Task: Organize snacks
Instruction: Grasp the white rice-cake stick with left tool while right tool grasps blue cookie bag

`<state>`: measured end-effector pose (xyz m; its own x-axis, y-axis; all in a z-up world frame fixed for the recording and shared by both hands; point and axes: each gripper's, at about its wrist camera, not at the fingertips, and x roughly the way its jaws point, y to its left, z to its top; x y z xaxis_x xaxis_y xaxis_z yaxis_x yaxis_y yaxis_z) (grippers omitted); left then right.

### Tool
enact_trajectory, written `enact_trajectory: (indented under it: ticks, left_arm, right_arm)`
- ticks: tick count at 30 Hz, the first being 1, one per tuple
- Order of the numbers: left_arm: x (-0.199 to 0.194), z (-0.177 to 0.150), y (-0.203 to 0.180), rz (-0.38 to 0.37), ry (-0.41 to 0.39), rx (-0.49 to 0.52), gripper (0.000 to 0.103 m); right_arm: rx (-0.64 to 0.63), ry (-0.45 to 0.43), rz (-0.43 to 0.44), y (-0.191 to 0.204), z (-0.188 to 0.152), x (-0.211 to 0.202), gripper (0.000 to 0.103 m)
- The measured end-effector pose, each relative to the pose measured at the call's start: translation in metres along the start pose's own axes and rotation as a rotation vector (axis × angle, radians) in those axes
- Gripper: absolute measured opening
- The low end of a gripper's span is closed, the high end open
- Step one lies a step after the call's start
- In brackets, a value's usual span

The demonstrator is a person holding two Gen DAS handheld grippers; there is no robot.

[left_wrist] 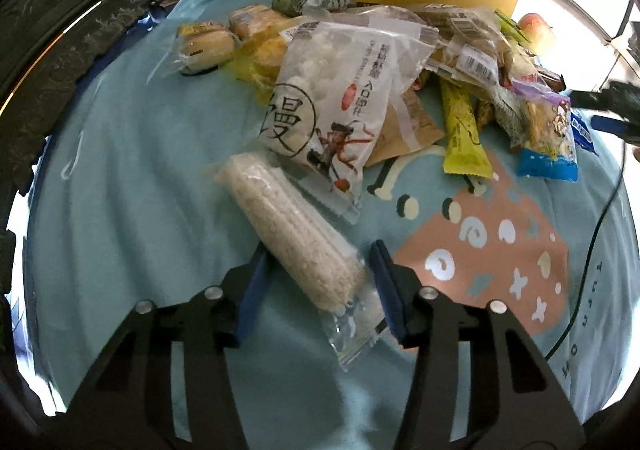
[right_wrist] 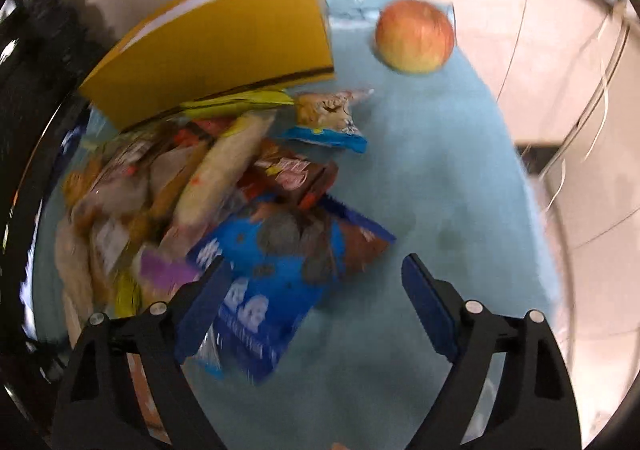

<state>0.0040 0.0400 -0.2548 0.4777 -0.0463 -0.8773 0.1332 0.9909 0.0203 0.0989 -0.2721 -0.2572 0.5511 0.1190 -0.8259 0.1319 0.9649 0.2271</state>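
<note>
Left gripper (left_wrist: 318, 270) spread open astride clear-wrapped rice cracker roll (left_wrist: 294, 234) on blue cloth (left_wrist: 120, 170), pads apart from wrapper. Right gripper (right_wrist: 316, 282) gaped wide over blue cookie packet (right_wrist: 272, 274), beside snack pile (right_wrist: 180, 170).

Large circled 馒 on white snack bag (left_wrist: 320, 98), smaller red print perhaps 入口即化

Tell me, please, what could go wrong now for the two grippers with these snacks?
1. The open left gripper straddles only the end of the long rice cracker pack; closing there could crush it or catch only the clear wrapper.
2. The open right gripper is over the blue cookie bag, which lies against the snack pile; lifting it might drag neighbours.
</note>
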Motion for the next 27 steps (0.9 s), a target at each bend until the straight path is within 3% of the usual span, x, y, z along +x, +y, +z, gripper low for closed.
enact_trajectory:
  ticks: [2, 5, 6, 7, 8, 9, 11, 12, 13, 14, 16, 20, 27]
  left_arm:
    - [-0.002, -0.003, -0.001, 0.001, -0.006, 0.008, 0.051]
    - [-0.003, -0.004, -0.003, 0.007, -0.014, 0.003, 0.057]
    - [-0.002, -0.004, -0.002, 0.025, -0.018, -0.002, 0.062]
    - [-0.001, -0.005, -0.001, 0.05, -0.016, -0.011, 0.08]
    - [0.002, -0.006, 0.002, 0.064, -0.001, -0.027, 0.098]
    - [0.005, -0.007, 0.004, 0.066, 0.008, -0.046, 0.101]
    - [0.006, -0.01, 0.011, 0.037, 0.004, -0.086, 0.101]
    - [0.006, -0.01, 0.009, 0.041, -0.002, -0.071, 0.1]
    - [0.003, -0.01, 0.006, 0.042, -0.016, -0.041, 0.087]
    - [-0.001, -0.011, -0.001, 0.032, -0.044, 0.006, 0.062]
    - [-0.004, -0.01, -0.01, 0.033, -0.051, 0.056, 0.055]
    - [-0.004, -0.009, -0.001, -0.024, -0.03, -0.01, 0.049]
    - [-0.019, -0.004, 0.009, -0.034, -0.068, -0.068, 0.039]
  right_arm:
    - [0.02, 0.022, 0.014, 0.005, 0.005, 0.011, 0.092]
    - [0.063, 0.032, -0.047, 0.019, 0.009, 0.025, 0.102]
    - [0.05, 0.038, -0.07, 0.024, 0.008, 0.028, 0.102]
    - [0.02, 0.05, -0.097, 0.029, 0.005, 0.032, 0.102]
    - [-0.024, 0.08, -0.122, 0.034, 0.001, 0.037, 0.097]
    - [-0.104, 0.074, -0.183, 0.042, -0.005, 0.037, 0.091]
    - [-0.187, 0.055, -0.169, 0.049, -0.013, 0.029, 0.058]
    - [-0.182, 0.065, -0.149, 0.046, -0.014, 0.024, 0.054]
    - [-0.162, 0.077, -0.128, 0.041, -0.014, 0.02, 0.05]
    - [-0.145, 0.085, -0.112, 0.036, -0.016, 0.016, 0.049]
    - [-0.127, 0.095, -0.089, 0.026, -0.023, 0.007, 0.049]
    - [-0.099, 0.09, -0.05, 0.014, -0.038, -0.006, 0.049]
    - [-0.053, 0.035, 0.003, -0.002, -0.057, -0.03, 0.049]
